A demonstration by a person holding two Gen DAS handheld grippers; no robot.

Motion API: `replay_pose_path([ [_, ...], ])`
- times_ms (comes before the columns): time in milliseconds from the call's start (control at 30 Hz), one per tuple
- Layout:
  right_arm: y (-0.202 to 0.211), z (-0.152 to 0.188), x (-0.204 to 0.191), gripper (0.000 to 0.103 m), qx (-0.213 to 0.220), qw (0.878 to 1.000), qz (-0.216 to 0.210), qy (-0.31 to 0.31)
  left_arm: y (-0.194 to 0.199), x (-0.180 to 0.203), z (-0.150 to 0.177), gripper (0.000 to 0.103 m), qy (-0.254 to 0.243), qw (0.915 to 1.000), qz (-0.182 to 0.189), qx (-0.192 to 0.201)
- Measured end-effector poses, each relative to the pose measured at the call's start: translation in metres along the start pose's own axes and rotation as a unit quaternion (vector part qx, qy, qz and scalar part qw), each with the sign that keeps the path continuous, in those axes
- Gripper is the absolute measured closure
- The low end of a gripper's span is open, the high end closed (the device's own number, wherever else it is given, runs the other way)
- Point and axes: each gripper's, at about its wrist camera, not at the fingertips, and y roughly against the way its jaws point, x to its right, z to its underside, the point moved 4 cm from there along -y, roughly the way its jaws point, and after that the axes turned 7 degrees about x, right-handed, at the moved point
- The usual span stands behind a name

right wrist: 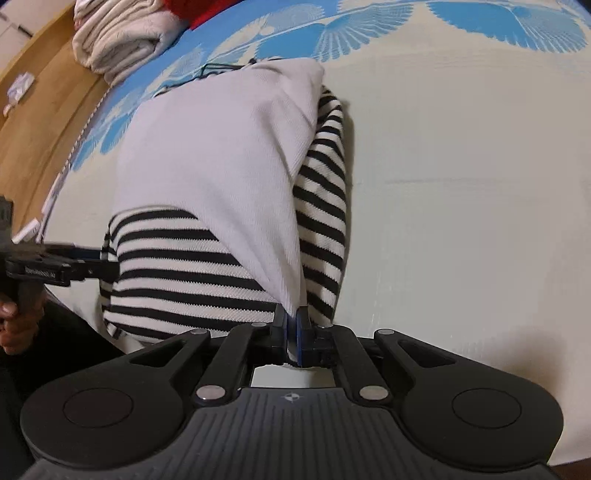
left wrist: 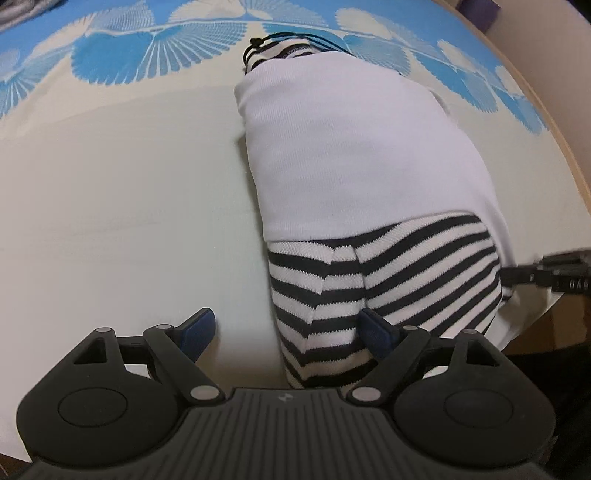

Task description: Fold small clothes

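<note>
A small garment lies on the cream and blue sheet (left wrist: 110, 206). Its white part (left wrist: 351, 147) is folded over black-and-white striped fabric (left wrist: 388, 280). My left gripper (left wrist: 286, 325) stands open low over the near striped end. Its right fingertip (left wrist: 373, 325) is over the stripes and the left one is over the bare sheet. My right gripper (right wrist: 293, 325) is shut on a corner of the white fabric (right wrist: 221, 147), which runs taut up from the pads, with striped fabric (right wrist: 177, 266) on both sides. Each gripper shows at the edge of the other's view: the right gripper (left wrist: 546, 277) and the left gripper (right wrist: 55, 266).
A black drawstring with a toggle (left wrist: 258, 42) lies at the garment's far end. Folded cream towels (right wrist: 118, 37) and something red (right wrist: 207, 14) sit at the sheet's far corner. A wooden surface (right wrist: 37, 110) lies beyond the sheet's edge. A hand (right wrist: 14, 325) holds the left gripper.
</note>
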Motion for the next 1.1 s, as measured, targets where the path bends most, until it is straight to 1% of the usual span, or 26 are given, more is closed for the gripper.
replay_pose_path([
  [67,0.0,-0.007,-0.004,0.099,-0.007,1.0,0.005,-0.006,0.004,-0.001,0.001,0.015,-0.004,0.9999,0.001,-0.015],
  [100,0.002,-0.01,-0.005,0.098,-0.011,1.0,0.01,-0.001,0.008,-0.002,-0.001,0.015,-0.007,0.9997,0.005,-0.021],
  [133,0.008,-0.014,-0.006,0.096,-0.011,1.0,0.017,0.012,0.014,-0.004,-0.006,0.015,-0.012,0.9997,0.009,-0.019],
  [200,0.022,-0.029,-0.004,0.095,0.008,0.999,0.036,0.037,0.026,-0.016,-0.015,0.015,-0.008,0.9998,0.019,0.003],
  [267,0.033,-0.048,-0.001,0.088,0.044,0.998,0.045,0.031,0.037,-0.028,-0.033,0.015,0.01,0.999,0.036,0.025],
  [300,0.038,-0.059,0.002,0.079,0.066,0.997,0.036,0.009,0.039,-0.034,-0.044,0.015,0.02,0.9982,0.043,0.036],
  [333,0.041,-0.069,0.006,0.06,0.088,0.996,0.026,-0.018,0.04,-0.039,-0.053,0.015,0.03,0.9971,0.053,0.047],
  [367,0.04,-0.078,0.01,0.048,0.108,0.993,0.021,-0.051,0.039,-0.044,-0.06,0.015,0.041,0.9955,0.066,0.055],
  [400,0.035,-0.084,0.012,0.032,0.119,0.99,0.012,-0.08,0.035,-0.048,-0.067,0.014,0.054,0.9936,0.08,0.058],
  [433,0.028,-0.089,0.013,0.03,0.119,0.988,-0.006,-0.102,0.028,-0.053,-0.073,0.013,0.074,0.9908,0.097,0.059],
  [500,0.0,-0.094,0.015,0.031,0.088,0.984,-0.052,-0.145,0.009,-0.06,-0.081,0.013,0.119,0.9846,0.118,0.049],
  [533,-0.013,-0.095,0.015,0.031,0.067,0.983,-0.057,-0.159,-0.001,-0.063,-0.086,0.013,0.136,0.9827,0.119,0.04],
  [600,-0.033,-0.096,0.015,0.031,0.046,0.985,-0.044,-0.16,-0.024,-0.066,-0.092,0.012,0.153,0.9802,0.124,0.019],
  [667,-0.049,-0.095,0.015,0.031,0.025,0.988,-0.027,-0.15,-0.04,-0.068,-0.098,0.012,0.169,0.9743,0.149,0.007],
  [733,-0.06,-0.092,0.017,0.031,0.014,0.988,-0.016,-0.153,-0.051,-0.069,-0.102,0.013,0.181,0.9689,0.169,0.004],
  [767,-0.062,-0.091,0.017,0.031,0.013,0.987,-0.015,-0.161,-0.057,-0.068,-0.104,0.014,0.188,0.9665,0.175,0.002],
  [800,-0.064,-0.09,0.015,0.031,0.013,0.986,-0.015,-0.167,-0.061,-0.067,-0.105,0.018,0.192,0.9643,0.182,0.001],
  [833,-0.064,-0.091,0.014,0.036,0.016,0.985,-0.016,-0.172,-0.063,-0.065,-0.108,0.021,0.192,0.963,0.189,0.002],
  [867,-0.064,-0.092,0.014,0.04,0.019,0.984,-0.018,-0.176,-0.064,-0.062,-0.111,0.025,0.184,0.9652,0.186,0.007],
  [900,-0.063,-0.092,0.015,0.052,0.023,0.983,-0.023,-0.181,-0.065,-0.061,-0.113,0.038,0.17,0.9679,0.185,0.012],
  [933,-0.064,-0.093,0.015,0.068,0.03,0.982,-0.024,-0.184,-0.062,-0.059,-0.117,0.049,0.156,0.9704,0.184,0.018],
  [1000,-0.06,-0.099,0.01,0.081,0.052,0.981,-0.02,-0.186,-0.048,-0.061,-0.127,0.057,0.137,0.9709,0.19,0.051],
  [1033,-0.057,-0.104,0.006,0.083,0.071,0.981,-0.016,-0.179,-0.037,-0.063,-0.134,0.058,0.129,0.9696,0.193,0.078],
  [1100,-0.052,-0.122,-0.005,0.084,0.126,0.98,-0.024,-0.152,-0.017,-0.07,-0.151,0.058,0.114,0.9665,0.183,0.139],
])
